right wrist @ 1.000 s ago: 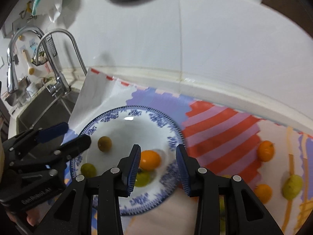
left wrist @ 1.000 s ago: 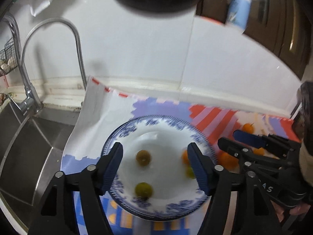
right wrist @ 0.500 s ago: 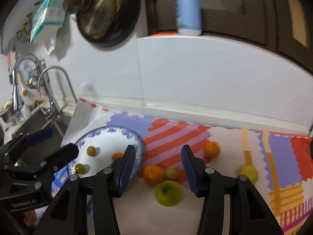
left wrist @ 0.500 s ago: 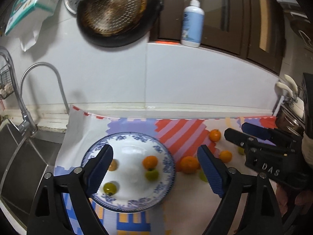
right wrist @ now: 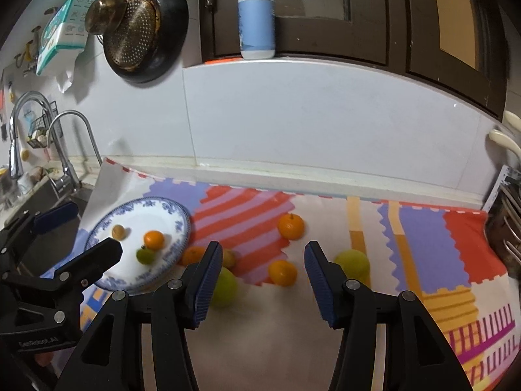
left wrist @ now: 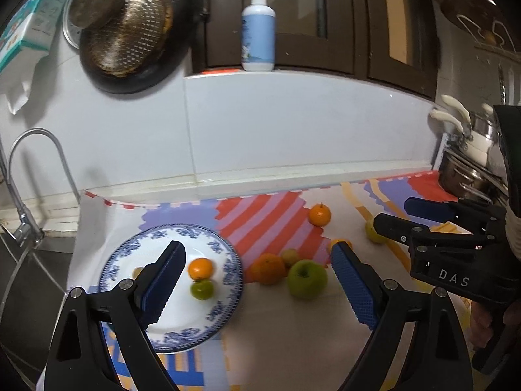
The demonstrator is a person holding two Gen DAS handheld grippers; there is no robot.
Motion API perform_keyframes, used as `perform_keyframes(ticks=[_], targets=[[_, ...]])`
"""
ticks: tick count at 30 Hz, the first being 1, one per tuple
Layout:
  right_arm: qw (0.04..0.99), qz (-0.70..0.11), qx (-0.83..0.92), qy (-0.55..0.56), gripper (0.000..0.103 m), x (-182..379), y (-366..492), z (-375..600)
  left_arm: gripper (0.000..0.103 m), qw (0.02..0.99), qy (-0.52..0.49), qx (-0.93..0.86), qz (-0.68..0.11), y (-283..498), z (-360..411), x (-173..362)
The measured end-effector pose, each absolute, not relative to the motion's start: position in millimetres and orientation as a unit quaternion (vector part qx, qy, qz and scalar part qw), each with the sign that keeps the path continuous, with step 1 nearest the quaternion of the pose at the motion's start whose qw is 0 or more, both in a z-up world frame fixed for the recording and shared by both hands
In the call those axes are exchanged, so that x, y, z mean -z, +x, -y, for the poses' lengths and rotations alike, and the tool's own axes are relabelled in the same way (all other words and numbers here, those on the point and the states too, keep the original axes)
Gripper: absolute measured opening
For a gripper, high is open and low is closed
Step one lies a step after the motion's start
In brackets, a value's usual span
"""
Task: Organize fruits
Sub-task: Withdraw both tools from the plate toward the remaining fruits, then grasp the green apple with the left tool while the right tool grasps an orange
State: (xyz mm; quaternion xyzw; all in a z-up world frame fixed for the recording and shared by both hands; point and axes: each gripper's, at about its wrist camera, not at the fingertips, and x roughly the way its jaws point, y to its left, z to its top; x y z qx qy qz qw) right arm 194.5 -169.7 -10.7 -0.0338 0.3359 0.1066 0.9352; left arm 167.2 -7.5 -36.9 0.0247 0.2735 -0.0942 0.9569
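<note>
A blue-patterned white plate (left wrist: pixel 224 280) (right wrist: pixel 177 215) on the colourful mat holds an orange (left wrist: pixel 200 268) (right wrist: pixel 153 239), a small green fruit (left wrist: pixel 202 289) (right wrist: pixel 145 255) and a brownish fruit (right wrist: pixel 118 231). Beside the plate lie a green apple (left wrist: pixel 306 278) (right wrist: pixel 224 286), oranges (left wrist: pixel 267 268) (right wrist: pixel 282 272) (right wrist: pixel 290 225) and a second green apple (right wrist: pixel 353 262). My left gripper (left wrist: pixel 257 283) is open and empty, raised above the plate and fruit. My right gripper (right wrist: pixel 262 282) is open and empty, raised above the loose fruit.
A sink with a curved tap (left wrist: pixel 19 195) (right wrist: pixel 65 150) lies left of the mat. A tiled wall stands behind, with a hanging pan (left wrist: pixel 130 32) and a lotion bottle (right wrist: pixel 255 16) on the ledge. Steel pots (left wrist: pixel 469 163) stand at the right.
Both grippers have pulled back and up from the plate, so the view widens. The right gripper has let the orange go on the plate and opened wider.
</note>
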Motion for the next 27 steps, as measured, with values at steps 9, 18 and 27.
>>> perform_keyframes(ticks=[9, 18, 27], targets=[[0.928, -0.352, -0.114, -0.049, 0.053, 33.9, 197.3, 185.3, 0.091, 0.947, 0.044, 0.125, -0.293, 174.3, 31.3, 63.9], [0.916, -0.373, -0.133, -0.068, 0.053, 57.8, 209.0, 188.3, 0.081, 0.933, 0.057, 0.153, -0.321, 187.7, 48.3, 89.1], [0.9, -0.398, -0.164, -0.072, 0.053, 84.5, 231.6, 186.1, 0.063, 0.907, 0.029, 0.18, -0.379, 213.5, 53.7, 113.8]])
